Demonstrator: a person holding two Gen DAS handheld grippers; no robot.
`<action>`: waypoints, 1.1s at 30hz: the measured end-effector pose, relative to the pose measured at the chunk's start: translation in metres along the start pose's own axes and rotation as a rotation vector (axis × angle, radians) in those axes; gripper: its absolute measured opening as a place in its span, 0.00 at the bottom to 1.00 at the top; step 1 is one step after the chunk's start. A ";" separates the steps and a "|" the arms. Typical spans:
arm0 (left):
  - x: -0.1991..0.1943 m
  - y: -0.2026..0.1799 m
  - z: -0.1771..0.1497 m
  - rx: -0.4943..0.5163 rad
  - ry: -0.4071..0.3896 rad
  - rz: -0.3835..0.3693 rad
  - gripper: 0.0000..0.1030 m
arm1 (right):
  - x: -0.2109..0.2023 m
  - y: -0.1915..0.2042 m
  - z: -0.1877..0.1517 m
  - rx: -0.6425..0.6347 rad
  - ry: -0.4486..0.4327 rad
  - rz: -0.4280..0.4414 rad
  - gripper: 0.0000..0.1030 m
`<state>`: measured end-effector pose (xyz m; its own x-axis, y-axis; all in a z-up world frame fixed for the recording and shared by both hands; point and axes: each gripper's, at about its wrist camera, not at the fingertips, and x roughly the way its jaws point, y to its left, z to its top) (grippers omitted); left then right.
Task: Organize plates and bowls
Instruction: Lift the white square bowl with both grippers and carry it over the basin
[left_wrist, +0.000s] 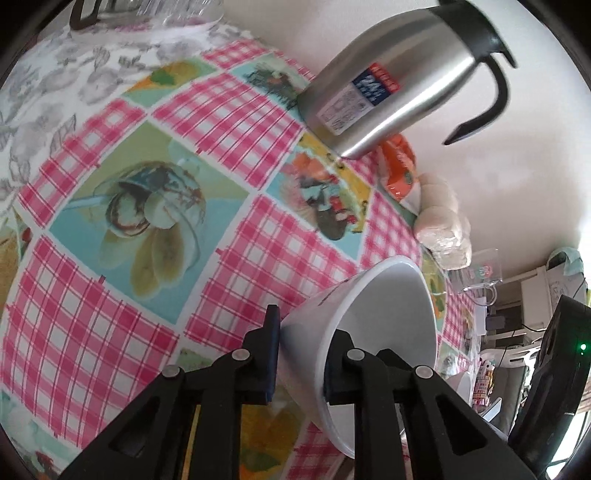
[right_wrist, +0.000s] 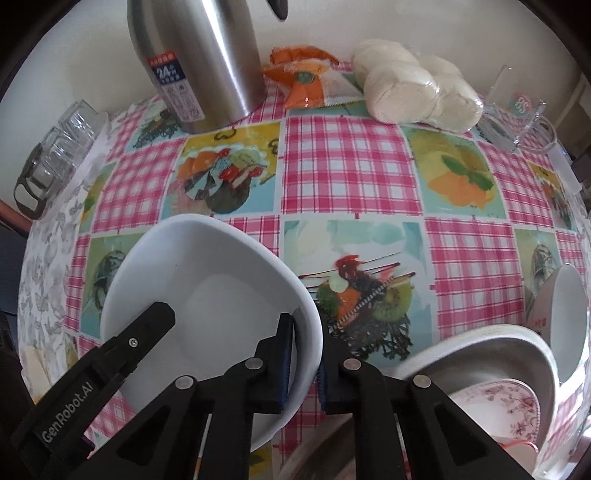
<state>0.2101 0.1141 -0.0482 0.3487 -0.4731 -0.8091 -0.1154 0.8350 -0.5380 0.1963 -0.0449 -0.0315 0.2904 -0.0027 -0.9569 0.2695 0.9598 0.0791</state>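
My left gripper is shut on the rim of a white bowl, one finger inside and one outside, and holds it tilted above the checked tablecloth. In the right wrist view my right gripper is shut on the right rim of the same white bowl. The left gripper's black finger rests inside that bowl from the left. At the lower right a metal dish holds a pink floral plate, with another white bowl standing on edge beside it.
A steel thermos jug stands at the back by the wall, with an orange packet and bagged white buns to its right. A glass mug is at the back right, upturned glasses at the left.
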 end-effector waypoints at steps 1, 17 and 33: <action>-0.005 -0.004 -0.001 0.008 -0.010 -0.001 0.18 | -0.005 -0.002 0.000 0.004 -0.009 0.007 0.12; -0.087 -0.064 -0.031 0.137 -0.154 -0.032 0.18 | -0.100 -0.037 -0.027 0.026 -0.202 0.159 0.12; -0.121 -0.125 -0.080 0.302 -0.205 -0.030 0.18 | -0.152 -0.100 -0.071 0.148 -0.362 0.236 0.12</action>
<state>0.1080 0.0445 0.0985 0.5305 -0.4579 -0.7134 0.1667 0.8815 -0.4418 0.0603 -0.1207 0.0864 0.6547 0.0885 -0.7507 0.2779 0.8954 0.3479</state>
